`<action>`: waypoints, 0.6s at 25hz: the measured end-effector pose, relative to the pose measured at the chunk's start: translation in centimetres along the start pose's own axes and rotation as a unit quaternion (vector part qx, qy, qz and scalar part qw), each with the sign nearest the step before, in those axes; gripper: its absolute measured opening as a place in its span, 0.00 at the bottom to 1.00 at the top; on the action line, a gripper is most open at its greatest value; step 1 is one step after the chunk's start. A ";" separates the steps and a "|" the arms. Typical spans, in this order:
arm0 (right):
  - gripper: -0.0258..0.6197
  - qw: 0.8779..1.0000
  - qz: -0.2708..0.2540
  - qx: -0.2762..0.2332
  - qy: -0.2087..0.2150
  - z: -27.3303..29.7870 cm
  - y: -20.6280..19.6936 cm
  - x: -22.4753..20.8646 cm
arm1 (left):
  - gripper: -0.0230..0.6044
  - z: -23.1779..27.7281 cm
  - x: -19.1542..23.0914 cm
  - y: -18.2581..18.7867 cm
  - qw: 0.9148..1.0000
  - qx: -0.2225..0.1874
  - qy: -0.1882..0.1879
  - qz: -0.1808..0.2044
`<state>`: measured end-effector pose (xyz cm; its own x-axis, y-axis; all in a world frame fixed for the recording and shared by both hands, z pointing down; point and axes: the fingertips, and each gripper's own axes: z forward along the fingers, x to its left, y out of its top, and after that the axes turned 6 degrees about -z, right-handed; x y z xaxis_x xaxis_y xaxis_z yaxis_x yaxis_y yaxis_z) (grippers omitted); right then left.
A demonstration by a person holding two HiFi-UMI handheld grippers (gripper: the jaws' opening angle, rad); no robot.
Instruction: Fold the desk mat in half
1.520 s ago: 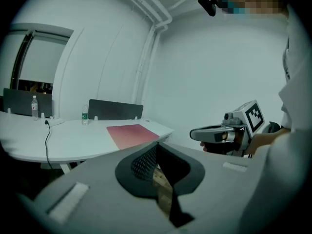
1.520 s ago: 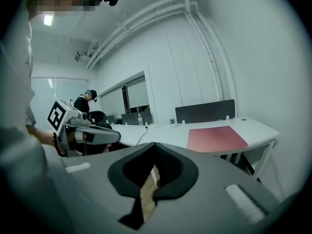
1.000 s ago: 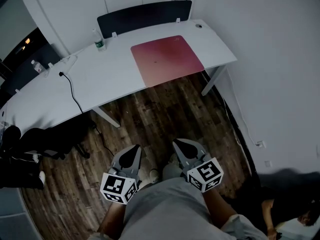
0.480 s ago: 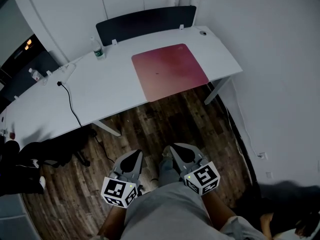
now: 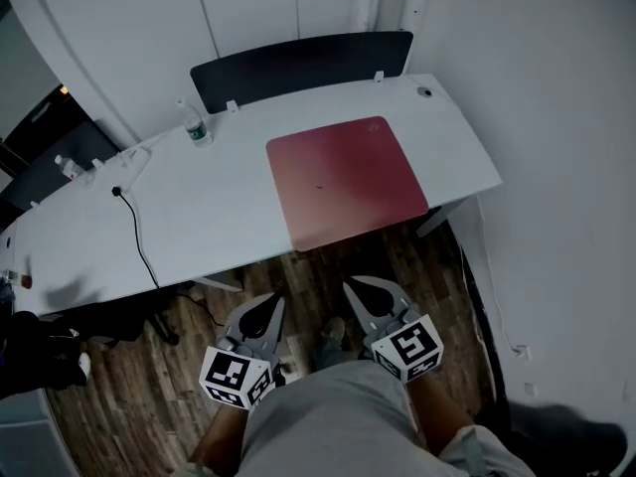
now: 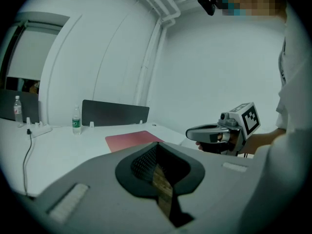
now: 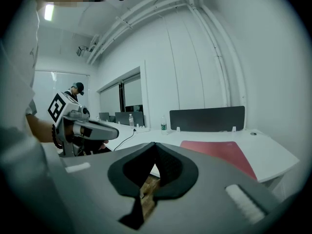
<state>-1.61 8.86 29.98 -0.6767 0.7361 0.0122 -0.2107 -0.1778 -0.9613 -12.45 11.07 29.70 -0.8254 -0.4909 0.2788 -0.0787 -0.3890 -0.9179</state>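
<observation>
I see mat (image 5: 346,179) flat, unfolded on surface (image 5: 199,217) — 12 o'clock of me, well apart. Left hand-held gripper (image 5: 269,302) closed, empty; right hand-held gripper (image 5: 357,287) closed, empty — both over floor (image 5: 129,386). Bottle (image 5: 196,127) at mat's 10 o'clock.

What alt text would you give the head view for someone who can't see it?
A red mat lies flat on a white desk, seen from above. Nearer, over the wood floor, a person holds the left gripper and right gripper, jaws together, short of the desk.
</observation>
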 end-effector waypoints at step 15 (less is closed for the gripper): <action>0.05 0.997 -0.047 0.016 0.055 4.6 -0.1 -5.3 | 0.06 6.0 2.6 2.2 0.999 0.002 0.041 -0.011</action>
<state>-1.25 2.01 31.30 -0.5719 0.8173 0.0706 -0.2936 -0.1236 -0.9479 -11.39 4.26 30.14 -0.8662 -0.4171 0.2752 -0.0956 -0.4023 -0.9105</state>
